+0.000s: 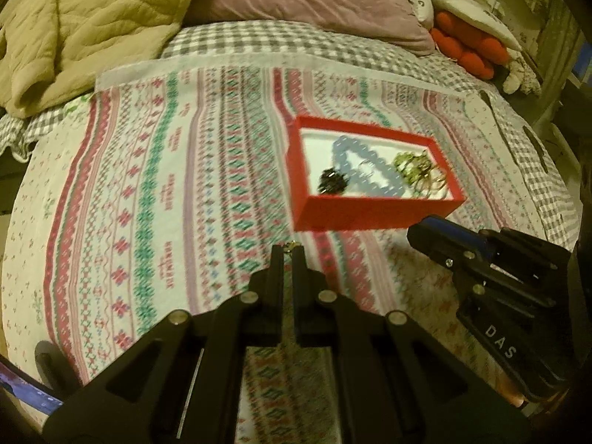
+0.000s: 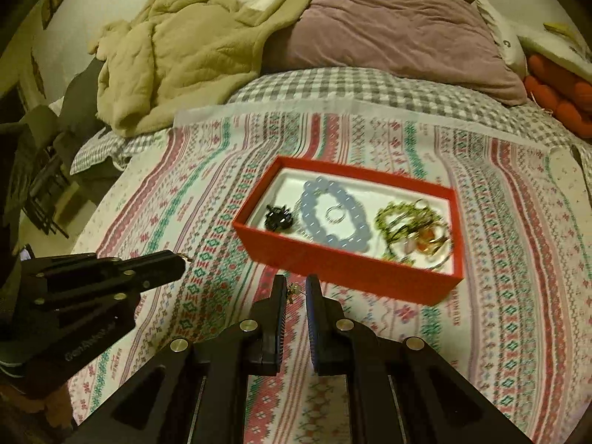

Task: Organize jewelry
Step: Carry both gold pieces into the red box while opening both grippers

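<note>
Left tool (image 1: 289, 249) was pinched nearly shut on a small gold trinket (image 1: 292, 246); right tool (image 2: 295, 286) sat narrowly parted around a tiny gold earring (image 2: 293, 290). Red jewelry box (image 2: 347, 266) lay on the bed's patterned cloth (image 1: 166, 185) at 1 o'clock, holding a blue bead bracelet (image 2: 333, 214).

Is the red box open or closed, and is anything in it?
Open and partly filled: the red box shows no lid, and a blue bead bracelet, black piece and green-gold tangle lie inside.
</note>
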A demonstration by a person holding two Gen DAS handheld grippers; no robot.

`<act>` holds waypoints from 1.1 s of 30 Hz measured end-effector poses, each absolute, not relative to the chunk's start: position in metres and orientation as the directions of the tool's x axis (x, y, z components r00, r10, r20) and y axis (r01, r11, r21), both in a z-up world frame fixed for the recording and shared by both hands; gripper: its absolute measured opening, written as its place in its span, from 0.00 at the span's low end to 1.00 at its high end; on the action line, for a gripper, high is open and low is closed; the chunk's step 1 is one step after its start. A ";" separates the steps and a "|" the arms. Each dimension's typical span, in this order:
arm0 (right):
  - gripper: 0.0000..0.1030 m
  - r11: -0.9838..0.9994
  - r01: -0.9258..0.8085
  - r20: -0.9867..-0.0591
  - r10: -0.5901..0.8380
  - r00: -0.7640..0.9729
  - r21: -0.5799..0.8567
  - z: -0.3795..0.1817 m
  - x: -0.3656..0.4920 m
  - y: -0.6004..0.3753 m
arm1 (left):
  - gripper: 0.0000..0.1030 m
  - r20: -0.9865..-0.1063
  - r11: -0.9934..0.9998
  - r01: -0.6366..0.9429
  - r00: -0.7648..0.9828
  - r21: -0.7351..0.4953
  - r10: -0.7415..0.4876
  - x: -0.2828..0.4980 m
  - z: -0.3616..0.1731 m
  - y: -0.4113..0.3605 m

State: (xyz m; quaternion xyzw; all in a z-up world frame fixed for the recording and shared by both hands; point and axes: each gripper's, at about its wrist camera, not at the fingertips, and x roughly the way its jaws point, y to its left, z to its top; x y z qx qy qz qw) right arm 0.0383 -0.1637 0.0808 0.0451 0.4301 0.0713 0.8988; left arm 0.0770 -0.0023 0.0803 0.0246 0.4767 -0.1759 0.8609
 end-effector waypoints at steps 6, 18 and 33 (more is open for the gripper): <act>0.10 0.986 -0.070 -0.757 0.162 0.633 0.152 0.093 0.043 -0.183 | 0.05 -0.806 0.925 0.352 0.500 -0.144 -0.316 0.083 0.087 -0.022; 0.10 0.981 -0.023 -0.759 0.164 0.630 0.192 0.098 0.069 -0.222 | 0.05 -0.750 0.891 0.417 0.528 -0.180 -0.398 0.102 0.093 -0.062; 0.10 0.972 0.038 -0.785 0.164 0.597 0.233 0.078 0.101 -0.253 | 0.05 -0.756 0.899 0.423 0.551 -0.113 -0.354 0.128 0.073 -0.093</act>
